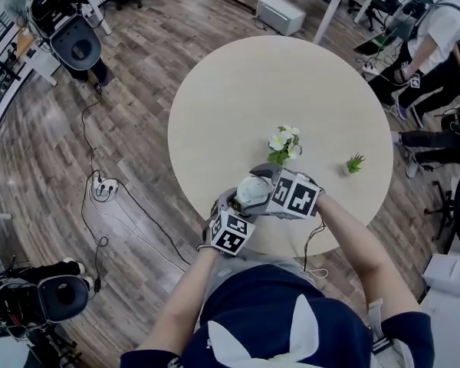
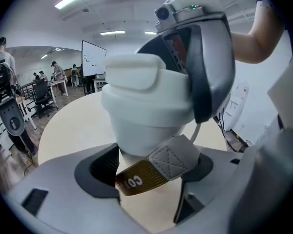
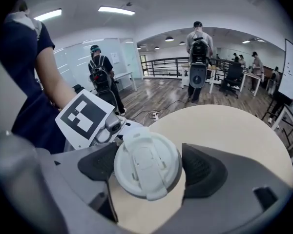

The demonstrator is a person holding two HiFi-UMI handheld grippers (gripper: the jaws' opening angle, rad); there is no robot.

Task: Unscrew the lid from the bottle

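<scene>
**Both grippers on the bottle, lid not yet off**

- Bottle [image 2: 139, 123]: white, held in the air over the table's [image 1: 238, 106] near edge, close to the person. It does not rest on the table as far as I can tell. Lid [image 3: 145, 160] is seated on it.
- Left gripper [image 2: 151, 172]: jaws narrow and closed on the bottle's body just below the lid, one pad on each side. A grey and brown strap [image 2: 158, 168] hangs from the neck across the gap, in front of the right-hand pad.
- Right gripper [image 3: 147, 165]: jaws closed on the lid's rim, pads touching it on opposite sides. The flip cap on top faces this camera nearly square on.
- Key relation: the right gripper looks along the bottle's long axis, from the lid end. The left gripper comes in across that axis, at the body. The turn therefore runs about the right gripper's own pointing line, with the left acting as the anchor.
- Head view: the right gripper reaches in from the person's right, with the left lower and nearer the body. The bottle looks tipped somewhat toward the right gripper, but the exact tilt is hard to read.
- Judgement: the grip is set and twisting is the step in hand. The strap near the left pad may weaken that hold.
- Further in on the table: white flowers [image 1: 285, 142] and a small green plant [image 1: 356, 162], well apart from the work.
</scene>
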